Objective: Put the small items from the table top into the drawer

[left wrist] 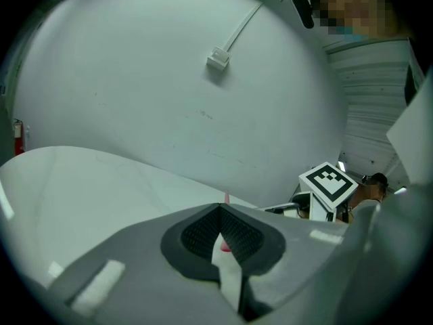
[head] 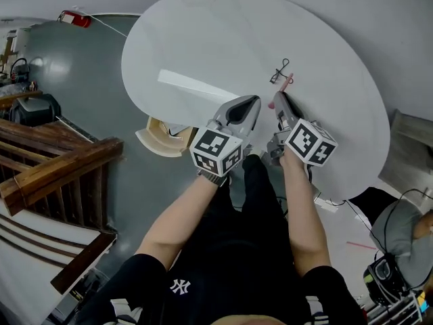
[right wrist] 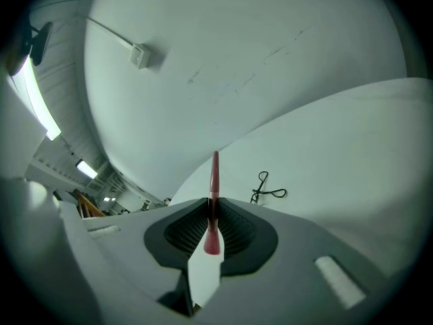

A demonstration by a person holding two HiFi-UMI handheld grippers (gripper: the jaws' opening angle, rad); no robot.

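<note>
Gripping a slim pink stick (right wrist: 214, 175) between its closed pads, the right gripper (right wrist: 212, 205) is held over the near part of the round white table (head: 203, 32), with the stick's tip poking out past the jaws. Just beside it, the left gripper (head: 252, 101) has its jaws pressed together with nothing between them. Left of that, a wooden drawer (head: 157, 139) stands open under the table's rim. Farther out on the tabletop lies a black eyelash curler (head: 281, 70), apart from the stick.

A wooden railing (head: 61, 164) stands on grey floor (head: 74, 87), red object (head: 76, 19) beyond.
</note>
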